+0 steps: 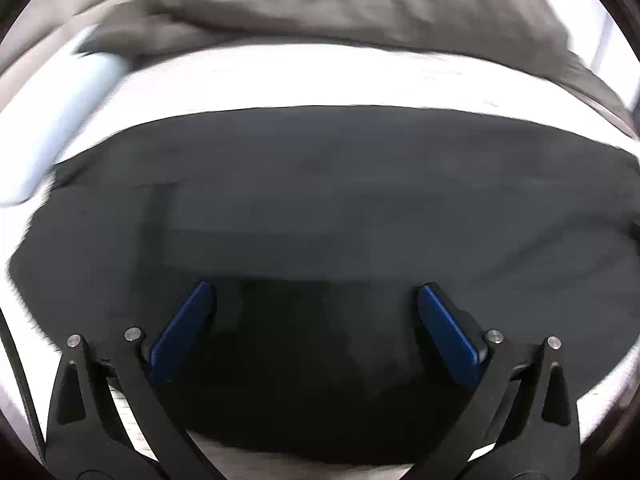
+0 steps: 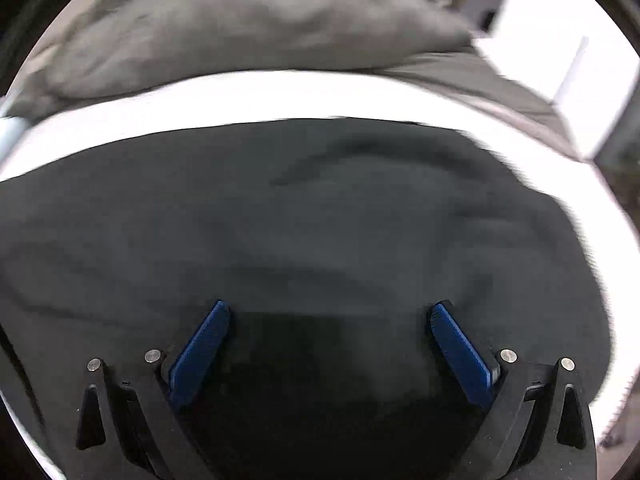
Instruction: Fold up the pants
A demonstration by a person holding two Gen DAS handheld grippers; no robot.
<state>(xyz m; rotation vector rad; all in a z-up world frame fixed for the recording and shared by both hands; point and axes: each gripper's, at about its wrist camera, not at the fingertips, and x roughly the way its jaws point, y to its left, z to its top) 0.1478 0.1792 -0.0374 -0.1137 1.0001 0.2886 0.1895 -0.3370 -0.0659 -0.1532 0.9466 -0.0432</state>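
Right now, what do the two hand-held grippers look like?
Both match. The left hand-held gripper and the right hand-held gripper have black angular frames with silver round pins and two flat blue pads each. A black cable runs beside the left one.

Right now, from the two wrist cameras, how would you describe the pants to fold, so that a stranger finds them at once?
Find the white surface that fills most of both views. The pants lie spread flat on its near part, directly below both open claws. They are nearly black and smooth, while the other fabric, a grey-brown heap at the far edge, is lighter and crumpled.
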